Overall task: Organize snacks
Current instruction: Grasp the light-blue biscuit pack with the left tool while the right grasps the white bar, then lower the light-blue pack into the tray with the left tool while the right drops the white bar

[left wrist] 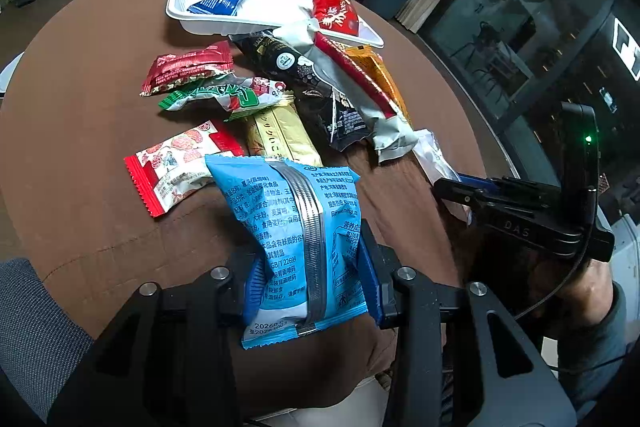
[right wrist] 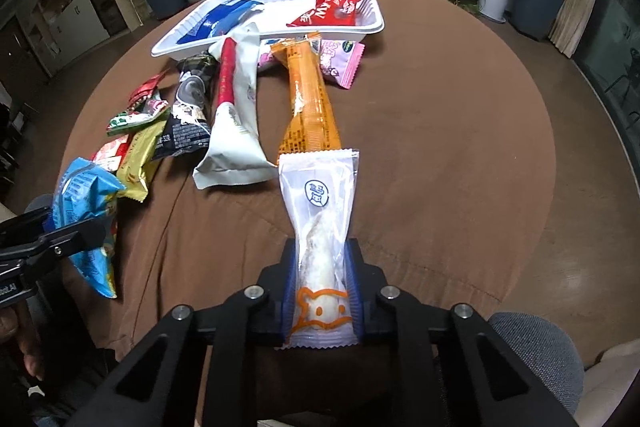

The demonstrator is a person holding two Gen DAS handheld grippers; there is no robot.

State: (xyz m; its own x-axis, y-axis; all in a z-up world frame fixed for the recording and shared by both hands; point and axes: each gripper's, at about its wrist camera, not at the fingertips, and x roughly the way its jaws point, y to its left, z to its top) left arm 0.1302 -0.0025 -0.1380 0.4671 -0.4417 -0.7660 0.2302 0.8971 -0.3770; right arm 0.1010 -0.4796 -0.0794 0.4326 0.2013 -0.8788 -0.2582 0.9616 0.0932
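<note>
Clearly both hands are loaded and the step in hand is the carry to the tray. Nearest in the left wrist view, the left gripper (left wrist: pixel 310 269) has its jaws partly closed on a puffy blue snack bag (left wrist: pixel 296 227), the blue pads pressing into both its sides. In the right wrist view the right gripper (right wrist: pixel 320 301) has its jaws drawn narrow on a clear wrapped pastry (right wrist: pixel 320 227), which is pinched at its lower half while its top end leans forward over the brown tablecloth (right wrist: pixel 440 167).

Just beyond lies the loose pile: an orange stick pack (right wrist: pixel 308 103), a grey-white pouch (right wrist: pixel 236 131), a black packet (right wrist: pixel 188 115), a gold bar (right wrist: pixel 138 159), and small red and green packets (left wrist: pixel 192 83) further left.

Farthest sits the white tray (right wrist: pixel 372 27), with a blue packet (right wrist: pixel 224 21) and a red packet (right wrist: pixel 336 5) already in it and bare floor between them.

As I judge it, the next move calls for lifting each held packet clear of the pile, carrying it over the near rim, and opening the jaws only above that bare middle. The grey-white pouch leans on the rim and could be knocked.
</note>
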